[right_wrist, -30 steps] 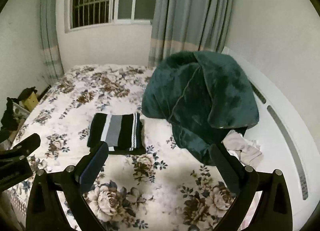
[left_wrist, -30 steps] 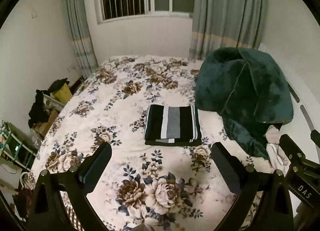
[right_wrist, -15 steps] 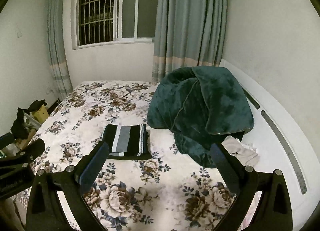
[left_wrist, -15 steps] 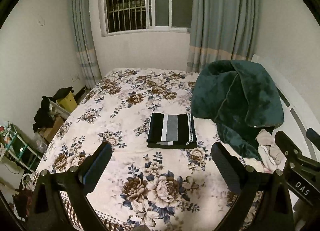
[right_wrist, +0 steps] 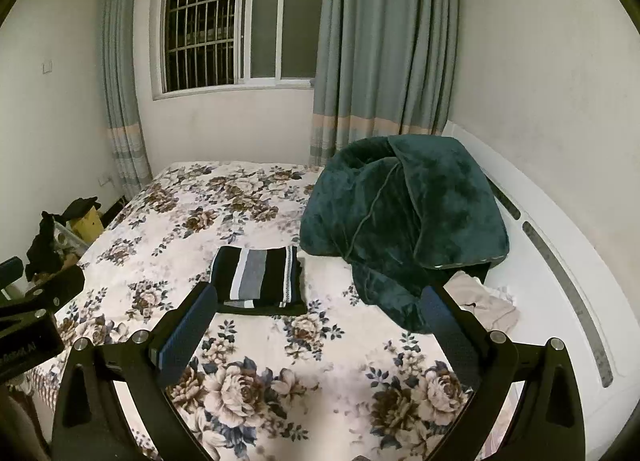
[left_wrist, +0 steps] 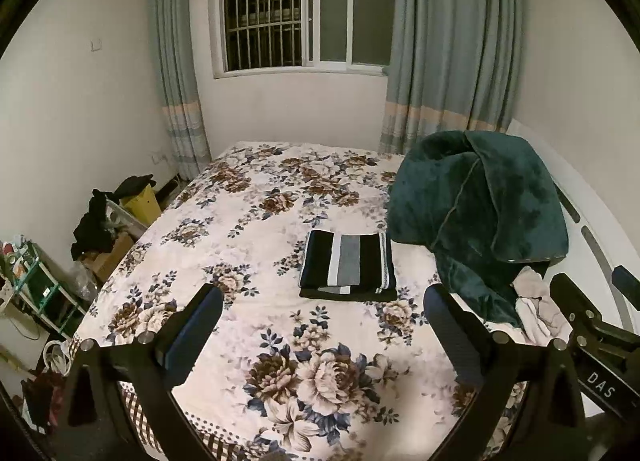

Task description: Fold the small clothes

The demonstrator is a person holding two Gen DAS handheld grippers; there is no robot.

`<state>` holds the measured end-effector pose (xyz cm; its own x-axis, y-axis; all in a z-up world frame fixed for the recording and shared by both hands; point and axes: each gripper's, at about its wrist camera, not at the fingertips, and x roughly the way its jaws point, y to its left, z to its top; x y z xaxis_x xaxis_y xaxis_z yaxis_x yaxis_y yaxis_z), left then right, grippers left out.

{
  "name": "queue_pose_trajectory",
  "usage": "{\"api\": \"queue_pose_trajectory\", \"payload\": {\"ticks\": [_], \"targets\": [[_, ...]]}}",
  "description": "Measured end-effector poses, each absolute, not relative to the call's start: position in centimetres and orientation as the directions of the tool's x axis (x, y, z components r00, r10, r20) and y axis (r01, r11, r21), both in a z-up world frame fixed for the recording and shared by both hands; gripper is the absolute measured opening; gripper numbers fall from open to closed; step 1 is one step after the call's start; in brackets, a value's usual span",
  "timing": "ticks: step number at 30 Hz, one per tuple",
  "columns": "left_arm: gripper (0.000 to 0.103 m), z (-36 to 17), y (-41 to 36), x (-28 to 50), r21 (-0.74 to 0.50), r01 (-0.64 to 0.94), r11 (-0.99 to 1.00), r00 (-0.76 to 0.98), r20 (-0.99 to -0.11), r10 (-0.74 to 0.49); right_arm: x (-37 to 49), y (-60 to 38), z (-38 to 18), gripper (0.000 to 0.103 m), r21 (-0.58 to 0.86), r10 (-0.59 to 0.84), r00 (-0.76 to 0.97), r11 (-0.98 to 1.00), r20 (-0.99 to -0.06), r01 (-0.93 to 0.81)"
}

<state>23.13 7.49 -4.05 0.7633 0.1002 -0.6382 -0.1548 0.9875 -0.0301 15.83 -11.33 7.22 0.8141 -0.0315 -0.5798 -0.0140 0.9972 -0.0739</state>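
A folded black, grey and white striped garment [left_wrist: 347, 264] lies flat in the middle of the floral bedspread [left_wrist: 240, 245]; it also shows in the right wrist view [right_wrist: 258, 280]. My left gripper [left_wrist: 322, 303] is open and empty, held well back from the garment near the foot of the bed. My right gripper [right_wrist: 318, 303] is open and empty too, also back from the garment. The right gripper's body shows at the right edge of the left wrist view [left_wrist: 592, 325].
A dark green plush blanket [left_wrist: 480, 221] is heaped at the bed's right side, with pale crumpled cloth [left_wrist: 534, 303] beside it by the white headboard [right_wrist: 560, 253]. Boxes, dark clothes and a shelf [left_wrist: 36, 281] stand along the left wall. A barred window [left_wrist: 304, 9] and curtains are behind.
Both grippers have pulled back and tilted up from the bed; the folded garment looks smaller and farther, and more window and wall show. Both stay open.
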Motion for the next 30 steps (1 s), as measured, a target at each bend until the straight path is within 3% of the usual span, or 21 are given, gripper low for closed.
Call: {"api": "queue_pose_trajectory", "payload": {"ticks": [30], "targets": [[0.103, -2.5, 6.7, 23.1, -0.007, -0.158, 0.987, 0.772, -0.624, 0.119, 15.7, -10.7, 8.4, 0.103, -0.057, -0.013, 0.818, 0.998, -0.575, -0.023]]}}
